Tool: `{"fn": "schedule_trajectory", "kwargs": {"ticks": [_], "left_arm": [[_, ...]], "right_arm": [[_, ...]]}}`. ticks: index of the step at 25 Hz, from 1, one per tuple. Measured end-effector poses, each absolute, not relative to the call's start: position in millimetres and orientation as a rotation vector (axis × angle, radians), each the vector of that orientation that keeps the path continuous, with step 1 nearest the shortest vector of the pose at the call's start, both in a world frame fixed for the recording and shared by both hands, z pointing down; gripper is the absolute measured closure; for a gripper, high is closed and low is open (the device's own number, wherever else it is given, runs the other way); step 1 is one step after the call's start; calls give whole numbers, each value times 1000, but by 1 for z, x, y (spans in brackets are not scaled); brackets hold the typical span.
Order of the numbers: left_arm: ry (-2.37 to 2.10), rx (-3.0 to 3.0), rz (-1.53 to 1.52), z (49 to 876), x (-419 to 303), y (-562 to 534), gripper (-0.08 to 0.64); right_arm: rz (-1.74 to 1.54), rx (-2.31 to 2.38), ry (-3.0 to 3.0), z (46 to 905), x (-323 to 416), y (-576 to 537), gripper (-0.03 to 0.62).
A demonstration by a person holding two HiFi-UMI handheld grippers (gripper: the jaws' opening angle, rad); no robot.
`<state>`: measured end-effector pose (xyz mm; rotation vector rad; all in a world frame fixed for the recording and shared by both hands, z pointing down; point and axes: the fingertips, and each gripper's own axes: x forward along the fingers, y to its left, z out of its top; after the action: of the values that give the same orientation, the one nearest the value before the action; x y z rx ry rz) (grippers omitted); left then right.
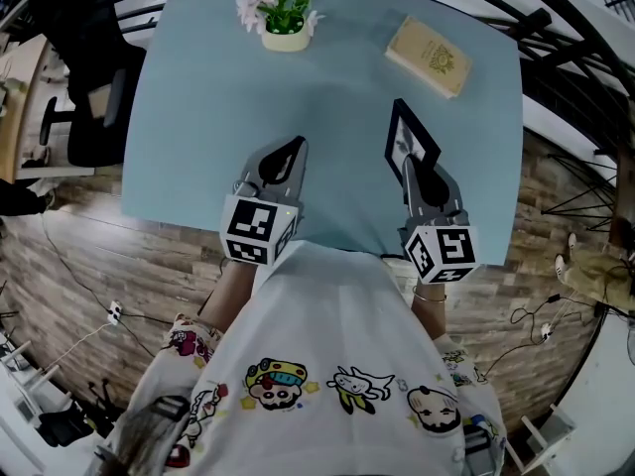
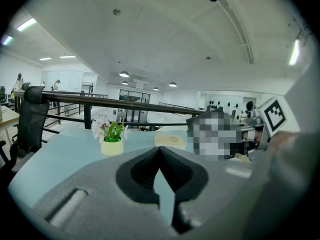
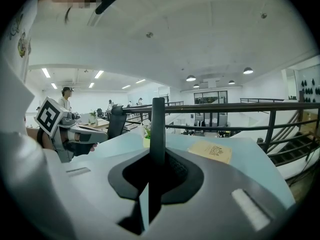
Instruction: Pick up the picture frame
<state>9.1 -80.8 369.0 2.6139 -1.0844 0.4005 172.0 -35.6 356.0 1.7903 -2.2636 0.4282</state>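
The picture frame (image 1: 409, 137), black-edged, stands tilted up off the pale blue table (image 1: 198, 117) at the right. My right gripper (image 1: 410, 165) is shut on its near edge. In the right gripper view the frame (image 3: 158, 124) shows edge-on as a dark upright bar pinched between the jaws of the right gripper (image 3: 156, 156). My left gripper (image 1: 295, 149) hovers over the table's near middle, to the left of the frame, shut with nothing in it. In the left gripper view the tips of the left gripper (image 2: 160, 150) meet with only table behind them.
A small pot of pink flowers (image 1: 285, 13) stands at the table's far edge, and a tan book (image 1: 428, 56) lies at the far right. A black office chair (image 1: 94, 87) is left of the table. A dark railing (image 3: 225, 109) runs beyond it.
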Motion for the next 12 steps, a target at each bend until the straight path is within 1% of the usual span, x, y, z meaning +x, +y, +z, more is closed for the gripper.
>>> {"fn": "schedule_trajectory", "kwargs": {"ticks": [12], "left_arm": [[-1106, 2613, 424, 370, 7, -82, 561]], "right_arm": [[427, 1777, -2281, 356, 169, -37, 554]]}}
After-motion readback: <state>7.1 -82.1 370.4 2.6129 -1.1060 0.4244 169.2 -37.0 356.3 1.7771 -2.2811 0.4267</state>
